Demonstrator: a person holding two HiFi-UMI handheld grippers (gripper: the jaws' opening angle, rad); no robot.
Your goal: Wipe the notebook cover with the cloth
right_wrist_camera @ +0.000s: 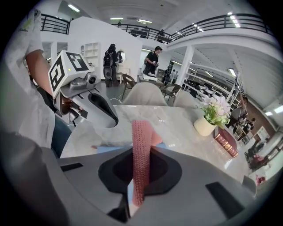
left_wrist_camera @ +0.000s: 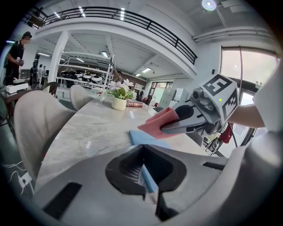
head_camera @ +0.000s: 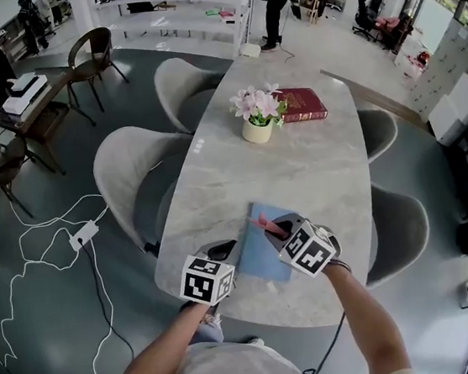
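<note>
A light blue notebook (head_camera: 263, 250) lies flat near the front edge of the marble table (head_camera: 300, 174). My left gripper (head_camera: 225, 252) is shut on its left edge; in the left gripper view a blue sliver of the notebook (left_wrist_camera: 147, 176) sits between the jaws. My right gripper (head_camera: 275, 229) is shut on a pink cloth (head_camera: 265, 222) and hovers over the cover's far part. In the right gripper view the cloth (right_wrist_camera: 141, 150) stands folded between the jaws, with the notebook (right_wrist_camera: 104, 149) just beyond. From the left gripper view the cloth (left_wrist_camera: 158, 123) hangs slightly above the cover (left_wrist_camera: 140, 137).
A potted flower (head_camera: 257, 116) and a dark red book (head_camera: 302, 103) stand at the table's far end. Grey chairs (head_camera: 128, 182) line both sides. A power strip (head_camera: 83, 235) with white cables lies on the floor at the left. People stand far off.
</note>
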